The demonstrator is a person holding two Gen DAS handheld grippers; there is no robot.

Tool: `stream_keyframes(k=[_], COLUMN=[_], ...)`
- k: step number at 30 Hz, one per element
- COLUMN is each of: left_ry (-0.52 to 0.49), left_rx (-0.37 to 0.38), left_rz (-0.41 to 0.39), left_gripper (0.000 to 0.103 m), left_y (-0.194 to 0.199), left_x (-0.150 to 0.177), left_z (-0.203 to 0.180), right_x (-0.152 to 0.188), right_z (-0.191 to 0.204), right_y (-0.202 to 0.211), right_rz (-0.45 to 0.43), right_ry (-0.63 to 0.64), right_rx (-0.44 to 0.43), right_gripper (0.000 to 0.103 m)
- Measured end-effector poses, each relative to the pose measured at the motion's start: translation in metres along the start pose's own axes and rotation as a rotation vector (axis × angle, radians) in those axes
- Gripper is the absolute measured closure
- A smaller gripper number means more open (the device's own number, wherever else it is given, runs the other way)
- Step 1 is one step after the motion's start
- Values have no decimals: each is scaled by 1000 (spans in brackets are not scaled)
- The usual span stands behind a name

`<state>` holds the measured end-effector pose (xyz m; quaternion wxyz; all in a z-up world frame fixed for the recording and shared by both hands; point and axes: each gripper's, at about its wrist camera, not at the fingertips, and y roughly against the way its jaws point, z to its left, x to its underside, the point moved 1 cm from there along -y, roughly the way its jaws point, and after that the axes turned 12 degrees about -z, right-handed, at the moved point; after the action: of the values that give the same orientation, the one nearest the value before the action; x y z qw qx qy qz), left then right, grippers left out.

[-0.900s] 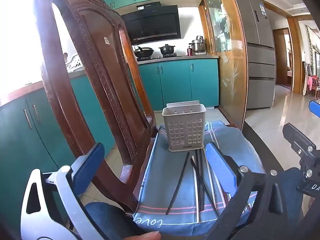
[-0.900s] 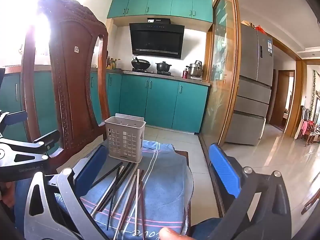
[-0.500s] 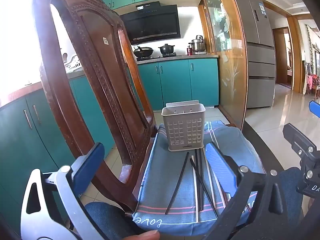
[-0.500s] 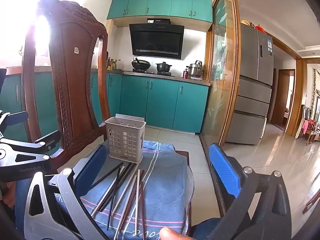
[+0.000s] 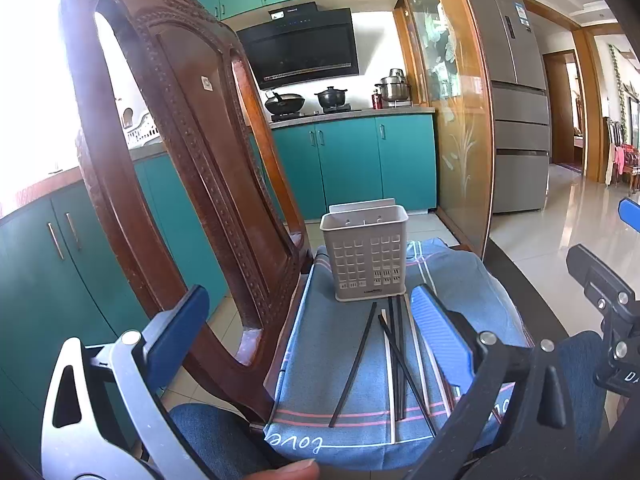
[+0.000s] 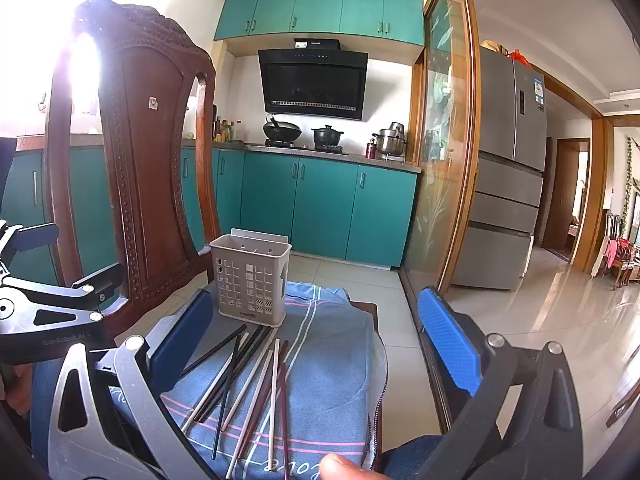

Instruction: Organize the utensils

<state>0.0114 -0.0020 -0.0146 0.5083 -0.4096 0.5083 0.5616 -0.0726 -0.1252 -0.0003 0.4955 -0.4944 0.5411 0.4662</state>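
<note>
Chopsticks (image 6: pixel 248 384) lie loose at the lower centre of your right view, on the blue cloth (image 6: pixel 332 360) beside a big wooden chair (image 6: pixel 136 160). Just behind them stands the grey basket (image 6: pixel 250 280). Your left gripper (image 5: pixel 308 340) and right gripper (image 6: pixel 316 344) both gape wide, holding nothing.

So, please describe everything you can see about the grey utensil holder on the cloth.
The utensil holder is a light grey box, plastic by its look, with square holes in its front wall and a flat back plate above the rim. It stands upright on the blue cloth, looks empty, with the chopsticks lying loose in front. No gripper touches it.
</note>
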Motion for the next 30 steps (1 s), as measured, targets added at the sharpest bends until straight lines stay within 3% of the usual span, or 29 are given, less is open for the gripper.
stream_keyframes(k=[30], left_ry=[13], left_rx=[-26], left_rz=[-8], left_gripper=[3], left_y=[5], left_x=[-12], left_z=[6], right_x=[2], right_z=[8], right_y=[0], right_rz=[-16], right_ry=[45], right_rx=[-43], right_gripper=[3])
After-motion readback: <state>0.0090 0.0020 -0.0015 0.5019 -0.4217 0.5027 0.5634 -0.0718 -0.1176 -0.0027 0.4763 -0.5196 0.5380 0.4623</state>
